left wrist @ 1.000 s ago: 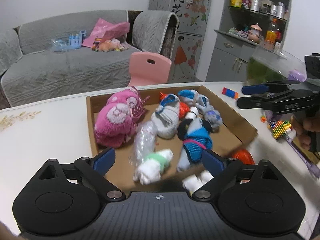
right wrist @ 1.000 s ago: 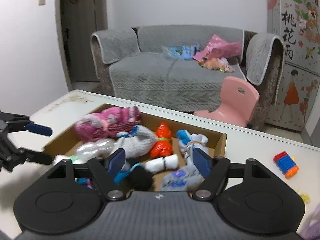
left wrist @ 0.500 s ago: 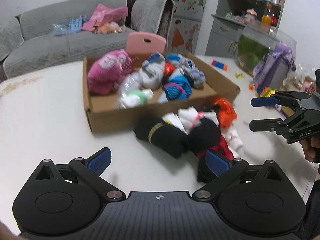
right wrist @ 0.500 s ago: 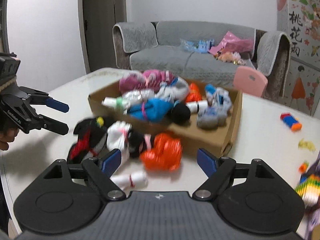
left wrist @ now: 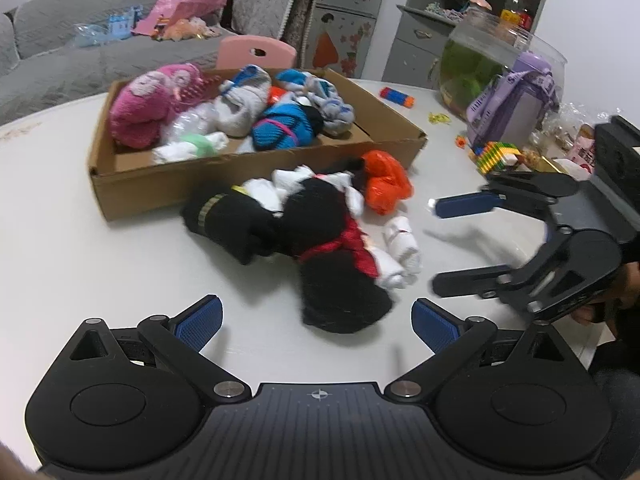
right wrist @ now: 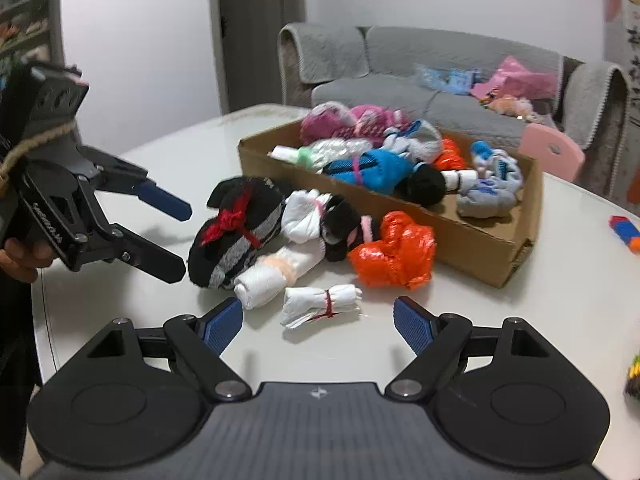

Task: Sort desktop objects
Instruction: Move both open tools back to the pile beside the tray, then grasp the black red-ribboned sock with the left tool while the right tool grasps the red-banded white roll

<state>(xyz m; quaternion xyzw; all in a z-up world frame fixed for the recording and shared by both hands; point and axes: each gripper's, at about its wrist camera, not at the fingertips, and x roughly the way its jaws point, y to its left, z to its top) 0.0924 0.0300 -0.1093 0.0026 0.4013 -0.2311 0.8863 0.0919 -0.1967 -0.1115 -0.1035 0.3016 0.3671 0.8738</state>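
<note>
Both grippers hanging over the sock pile, nothing grabbed

The left gripper [left wrist: 316, 322] has its fingers spread wide with nothing between them, just short of a black bundle with a red tie [left wrist: 340, 276]. The right gripper [right wrist: 318, 320] is apart too, empty, with a small white roll tied in red [right wrist: 322, 305] lying just ahead of its tips. The loose pile sits on the white table [left wrist: 100, 272] right against the cardboard box [left wrist: 224, 178], which is full of more rolled socks; an orange bundle [right wrist: 394, 250] rests beside its wall.
</note>
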